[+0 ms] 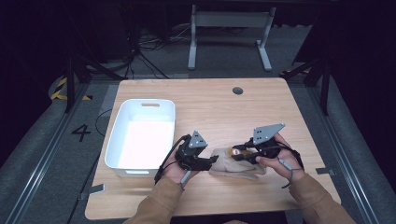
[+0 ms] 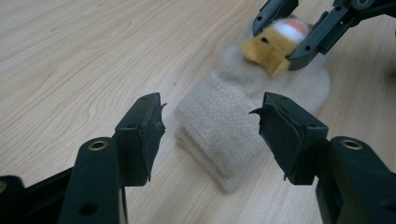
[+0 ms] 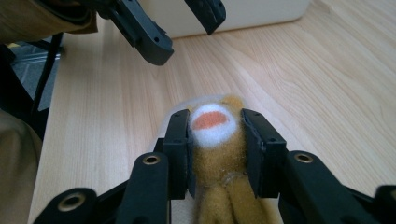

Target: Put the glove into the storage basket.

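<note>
- The right gripper held a small tan plush toy, its two black jaws pressed against both sides of the toy's head.
- The toy's white muzzle with an orange patch stuck out just past the jaw tips in the right gripper view.
- The toy lay at one end of a folded beige cloth, touching it and partly tucked into it.
- The cloth rested flat on the wooden table, near the person's edge and between the two hands.
- The left gripper stood with its jaws apart and nothing between the pads; the near end of the cloth lay just beyond the tips.
- In the high view the left gripper sat just beside the cloth's left end.
- A white bin stood on the table's left part, just beside the left hand.
</note>
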